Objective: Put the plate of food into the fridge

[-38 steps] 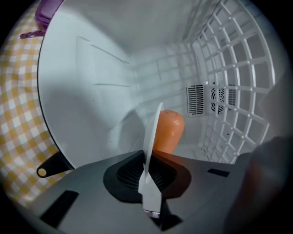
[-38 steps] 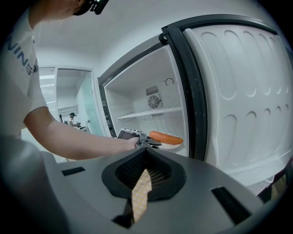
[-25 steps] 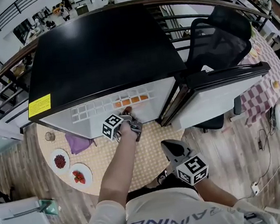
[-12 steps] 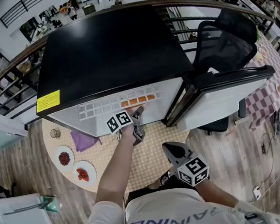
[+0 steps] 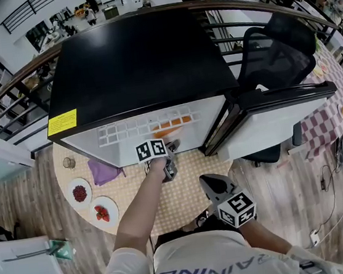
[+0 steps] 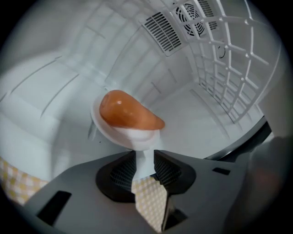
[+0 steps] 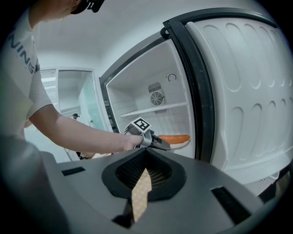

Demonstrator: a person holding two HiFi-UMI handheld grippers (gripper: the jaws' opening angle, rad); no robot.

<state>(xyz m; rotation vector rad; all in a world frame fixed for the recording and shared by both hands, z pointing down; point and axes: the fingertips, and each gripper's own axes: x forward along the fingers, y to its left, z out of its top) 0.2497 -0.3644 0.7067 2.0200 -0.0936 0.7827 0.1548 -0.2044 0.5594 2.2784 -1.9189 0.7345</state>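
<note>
A white plate (image 6: 130,135) with an orange piece of food (image 6: 128,114) sits inside the open fridge (image 5: 137,63), on its white floor. In the head view the food (image 5: 171,127) shows orange through the wire shelf. My left gripper (image 6: 145,167) reaches into the fridge, and the plate's near rim lies between its pads. Its jaws are closing, and I see no firm press on the rim. The right gripper view shows the plate (image 7: 176,138) just beyond the left gripper (image 7: 158,144). My right gripper (image 5: 209,181) hangs back near my body, shut and empty.
The fridge door (image 5: 279,107) stands open to the right. A wire shelf (image 6: 229,68) sits above the plate. On the round table (image 5: 185,193) lie two small plates of red food (image 5: 79,193) (image 5: 102,212) and a purple cloth (image 5: 104,170). A black chair (image 5: 272,46) stands behind the door.
My left gripper has drawn back a little from the fridge opening and its jaws have parted from the plate's rim. The right gripper has stayed in place.
</note>
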